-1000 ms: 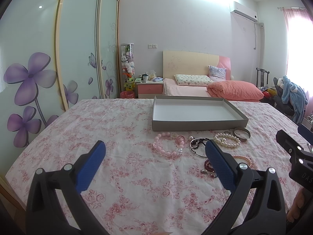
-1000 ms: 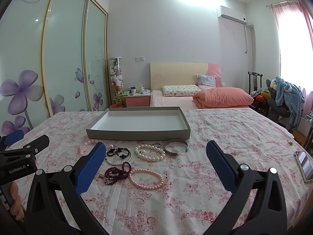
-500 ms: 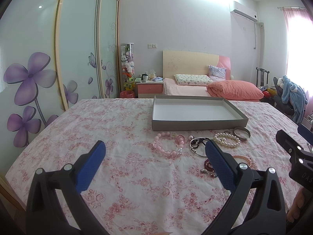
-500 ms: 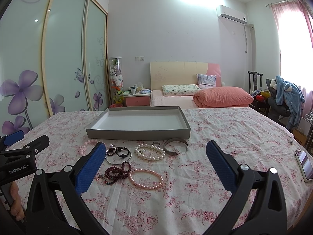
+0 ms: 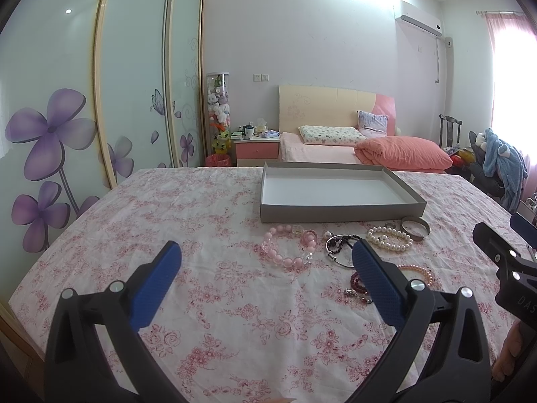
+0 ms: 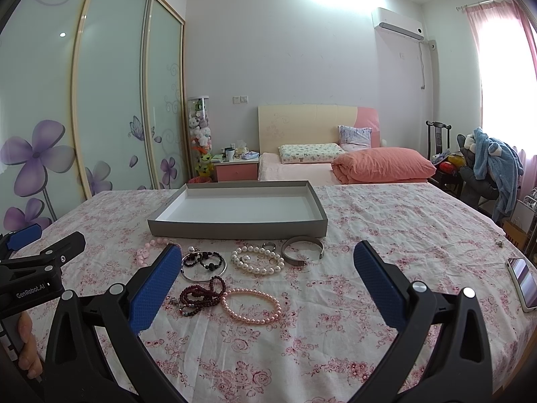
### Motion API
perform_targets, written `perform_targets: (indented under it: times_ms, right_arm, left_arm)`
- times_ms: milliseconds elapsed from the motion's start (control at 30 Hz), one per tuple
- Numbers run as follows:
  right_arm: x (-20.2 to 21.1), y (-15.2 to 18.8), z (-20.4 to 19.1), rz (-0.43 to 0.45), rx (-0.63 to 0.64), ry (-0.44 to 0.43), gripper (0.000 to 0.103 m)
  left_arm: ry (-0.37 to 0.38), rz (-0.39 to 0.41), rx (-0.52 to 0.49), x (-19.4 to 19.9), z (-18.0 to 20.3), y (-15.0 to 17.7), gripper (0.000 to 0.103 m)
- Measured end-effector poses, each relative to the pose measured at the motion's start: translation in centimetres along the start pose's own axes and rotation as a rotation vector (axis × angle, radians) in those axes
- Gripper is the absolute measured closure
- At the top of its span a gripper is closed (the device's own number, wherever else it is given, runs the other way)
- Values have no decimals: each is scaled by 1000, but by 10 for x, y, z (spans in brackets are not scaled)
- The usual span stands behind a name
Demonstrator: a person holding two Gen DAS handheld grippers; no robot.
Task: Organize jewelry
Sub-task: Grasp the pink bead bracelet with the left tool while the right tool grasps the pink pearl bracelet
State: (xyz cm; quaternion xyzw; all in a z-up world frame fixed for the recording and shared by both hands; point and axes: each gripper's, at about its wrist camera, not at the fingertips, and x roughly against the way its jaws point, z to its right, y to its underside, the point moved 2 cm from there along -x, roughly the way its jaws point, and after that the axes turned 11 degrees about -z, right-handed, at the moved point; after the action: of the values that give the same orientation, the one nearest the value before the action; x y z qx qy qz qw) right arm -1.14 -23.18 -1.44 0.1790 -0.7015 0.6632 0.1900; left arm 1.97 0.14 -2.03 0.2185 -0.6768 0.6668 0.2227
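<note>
Nothing moved since earlier frames — left tool (image 5: pixel 265 258) and right tool (image 6: pixel 265 262) both wide, empty; bracelets (image 6: pixel 258 260) untouched, tray (image 6: pixel 235 228) unfilled — task unstarted.

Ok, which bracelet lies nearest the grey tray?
The silver open cuff bangle, just before the tray's front right corner; it alone is plain metal, not beaded.

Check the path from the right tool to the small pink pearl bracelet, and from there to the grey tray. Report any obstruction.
Nothing blocks the open right tool from the pink pearl bracelet. Toward the grey tray, the white pearl bracelet and silver cuff lie flat between; lifting over them should clear.
</note>
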Motion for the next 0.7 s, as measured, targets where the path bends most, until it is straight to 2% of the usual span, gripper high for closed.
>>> perform_targets:
  times_ms: [167,367,433,500,600,700]
  right_arm:
    - [-15,5,8,-55,-16,-7,2]
    - [-47,14,9,-206,-19,-30,2]
    - [-62,19,7,-280,1,-5,12]
    - [-76,21,9,-346,7,-6,31]
    - [-96,27,15,-447,-25,-28,46]
    - [-107,31,20,-511,-44,-28,53]
  left_arm:
    - [-12,-42,-1,-14,3,7,4]
    - [-23,-123,-16,-36,2,3,4]
    - [-25,-150,-26,-45,-1,0,4]
    - [-13,-184,-36,-55,-2,-3,4]
    - [2,-225,-47,-70,-4,-8,4]
    - [19,-277,-52,-83,-6,-12,4]
